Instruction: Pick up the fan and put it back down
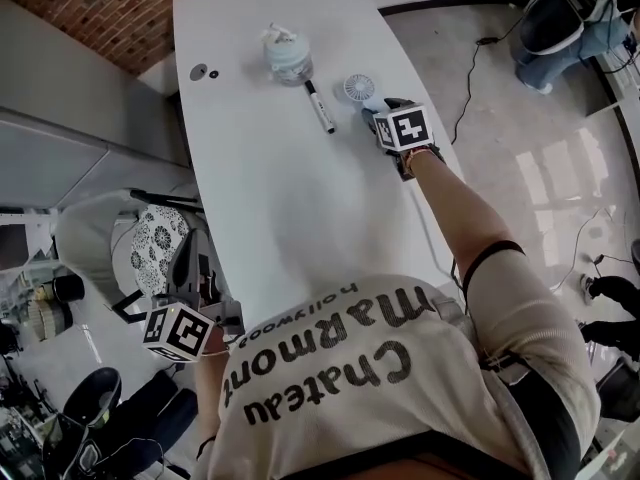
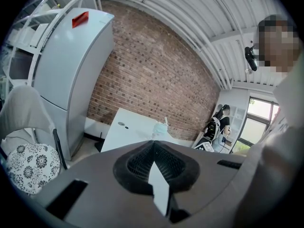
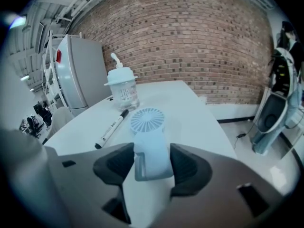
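Note:
A small pale-blue hand fan (image 3: 147, 120) lies flat on the white table (image 1: 270, 198), its round head pointing away from me. My right gripper (image 3: 151, 163) has its two dark pads against either side of the fan's handle. From the head view the fan (image 1: 358, 89) sits near the table's right edge, with the right gripper (image 1: 378, 116) just behind it. My left gripper (image 1: 190, 268) hangs off the table's left side by my body. Its jaws (image 2: 154, 167) are shut with nothing between them.
A black-and-white marker pen (image 1: 320, 108) lies left of the fan. Behind it stands a clear pump jar (image 1: 288, 60). A chair with a patterned cushion (image 1: 155, 243) stands left of the table, next to a grey fridge (image 2: 66, 65). Cables cross the floor on the right.

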A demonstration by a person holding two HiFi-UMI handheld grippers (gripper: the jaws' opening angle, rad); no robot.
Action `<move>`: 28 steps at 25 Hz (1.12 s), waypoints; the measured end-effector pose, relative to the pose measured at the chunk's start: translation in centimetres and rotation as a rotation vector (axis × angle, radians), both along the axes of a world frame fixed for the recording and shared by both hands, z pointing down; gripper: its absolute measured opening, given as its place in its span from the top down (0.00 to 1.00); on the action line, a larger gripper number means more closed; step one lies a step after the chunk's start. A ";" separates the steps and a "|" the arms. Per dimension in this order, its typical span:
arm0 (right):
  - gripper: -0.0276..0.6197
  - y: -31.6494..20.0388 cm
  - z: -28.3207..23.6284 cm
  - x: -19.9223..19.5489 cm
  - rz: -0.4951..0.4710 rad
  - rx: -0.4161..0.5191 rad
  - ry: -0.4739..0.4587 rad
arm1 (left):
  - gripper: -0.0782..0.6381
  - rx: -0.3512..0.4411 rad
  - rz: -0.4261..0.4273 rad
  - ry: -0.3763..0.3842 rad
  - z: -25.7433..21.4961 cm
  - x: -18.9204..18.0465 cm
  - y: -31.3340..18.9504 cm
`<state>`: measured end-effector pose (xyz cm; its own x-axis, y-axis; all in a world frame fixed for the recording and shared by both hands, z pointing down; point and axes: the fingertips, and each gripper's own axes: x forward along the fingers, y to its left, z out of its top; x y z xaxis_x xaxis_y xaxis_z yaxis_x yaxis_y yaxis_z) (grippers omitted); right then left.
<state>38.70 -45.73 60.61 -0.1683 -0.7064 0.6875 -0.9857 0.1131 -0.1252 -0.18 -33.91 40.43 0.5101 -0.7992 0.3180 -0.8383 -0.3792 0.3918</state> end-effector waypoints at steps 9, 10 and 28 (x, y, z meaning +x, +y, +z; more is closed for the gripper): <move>0.61 2.6 0.0 0.1 0.061 -0.061 -0.114 | 0.89 0.054 -0.033 0.015 -1.2 -1.0 1.8; 0.61 3.1 -0.2 0.2 0.073 -0.059 -0.131 | 0.89 0.061 -0.030 0.020 -1.3 -0.8 2.1; 0.62 14.5 -3.0 -1.5 0.269 -0.037 -0.297 | 0.89 0.091 0.039 0.108 -2.5 -1.0 6.8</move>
